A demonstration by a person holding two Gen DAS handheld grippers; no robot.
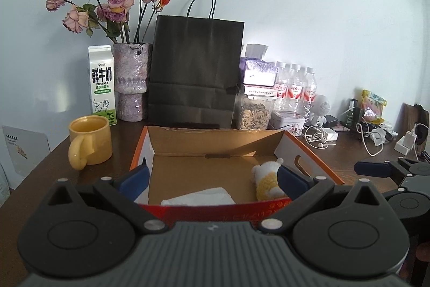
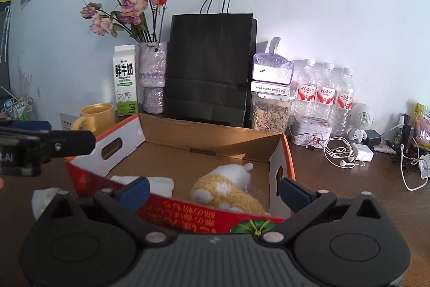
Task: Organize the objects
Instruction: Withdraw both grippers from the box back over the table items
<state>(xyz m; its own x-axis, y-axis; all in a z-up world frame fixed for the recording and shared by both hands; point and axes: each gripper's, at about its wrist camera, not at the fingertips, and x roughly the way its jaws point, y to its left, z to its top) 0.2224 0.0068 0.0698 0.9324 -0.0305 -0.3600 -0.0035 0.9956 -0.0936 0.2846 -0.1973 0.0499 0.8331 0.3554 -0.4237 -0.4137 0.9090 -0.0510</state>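
Note:
An open cardboard box (image 1: 215, 144) (image 2: 204, 136) with red and orange outer walls sits on the dark wooden desk. Inside lie a yellow-and-white plush toy (image 1: 267, 178) (image 2: 228, 190) at the right and a folded white tissue (image 1: 200, 197) (image 2: 158, 184) at the front left. My left gripper (image 1: 212, 179) stands open just before the box's front wall, nothing between its blue pads. My right gripper (image 2: 213, 191) is open too, over the same front wall. Another crumpled tissue (image 2: 44, 197) lies on the desk left of the box.
A yellow mug (image 1: 90, 143), milk carton (image 1: 103, 84), vase of dried roses (image 1: 131, 77), black paper bag (image 1: 196, 71), seed jar (image 1: 254, 113), water bottles (image 2: 325, 96) and a tin (image 2: 311, 131) line the wall. Earphones, chargers and cables (image 2: 346, 153) clutter the right side.

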